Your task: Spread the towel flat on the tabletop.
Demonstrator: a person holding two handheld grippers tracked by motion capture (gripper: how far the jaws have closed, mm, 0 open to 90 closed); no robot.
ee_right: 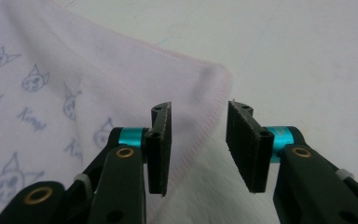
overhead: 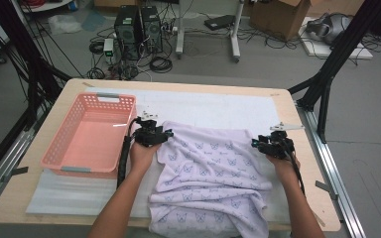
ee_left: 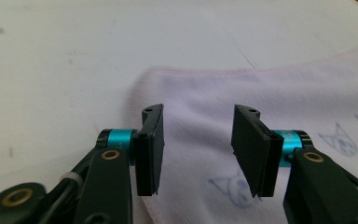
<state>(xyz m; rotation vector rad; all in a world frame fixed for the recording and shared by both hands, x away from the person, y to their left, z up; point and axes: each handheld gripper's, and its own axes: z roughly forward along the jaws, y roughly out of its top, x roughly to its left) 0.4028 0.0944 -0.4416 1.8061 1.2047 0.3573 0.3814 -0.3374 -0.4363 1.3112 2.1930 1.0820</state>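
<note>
Towel: lilac cat-print cloth (overhead: pixel 213 173) spread mid-frame for folding | left gripper (ee_left: pixel 198 140), right gripper (ee_right: pixel 198 140): jaws half-open over far corners, holding nothing.

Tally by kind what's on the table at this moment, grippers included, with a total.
Towel with cat print: 1
Pink plastic basket: 1
White table mat: 1
Handheld grippers: 2, left gripper and right gripper, both open at the towel's far corners
Total: 5

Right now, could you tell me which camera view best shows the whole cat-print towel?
The high view: the cat-print towel lies there whole, flat at its far edge and rumpled toward the person. The left gripper view gives one far corner, the right gripper view the other.
</note>
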